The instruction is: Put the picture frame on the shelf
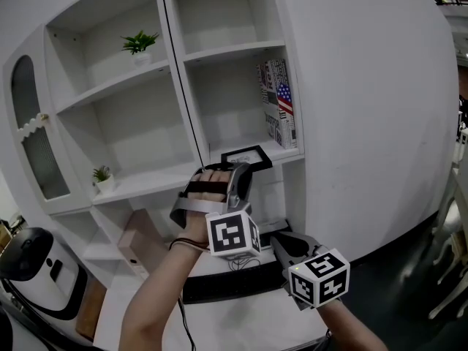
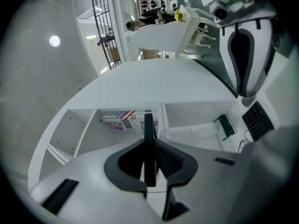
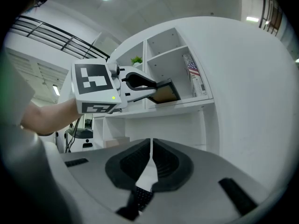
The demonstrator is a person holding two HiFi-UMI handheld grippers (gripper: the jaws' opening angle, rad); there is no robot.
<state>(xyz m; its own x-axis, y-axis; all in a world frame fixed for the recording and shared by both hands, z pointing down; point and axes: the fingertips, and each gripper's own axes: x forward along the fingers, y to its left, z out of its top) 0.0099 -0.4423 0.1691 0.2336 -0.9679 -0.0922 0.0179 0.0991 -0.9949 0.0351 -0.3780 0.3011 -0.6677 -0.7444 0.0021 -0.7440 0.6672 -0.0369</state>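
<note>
Your left tool (image 2: 149,144) is clamped on the picture frame (image 1: 248,156), which shows edge-on between the jaws in the left gripper view. Your left hand (image 1: 208,190) wraps the handle, with the forearm reaching up and forward and the tool level with the middle shelf board (image 1: 287,152) of the white shelving unit (image 1: 365,123). The frame lies tilted, nearly flat, over that board's front edge in the right compartment; you cannot tell whether it touches. Upright books (image 1: 278,102) stand at the compartment's right side, near the frame. The board to their left, up to the vertical divider (image 1: 189,101), is bare. Your right tool (image 3: 150,146), jaws together on nothing, hangs lower over the tabletop (image 1: 241,324), well apart from the frame.
</note>
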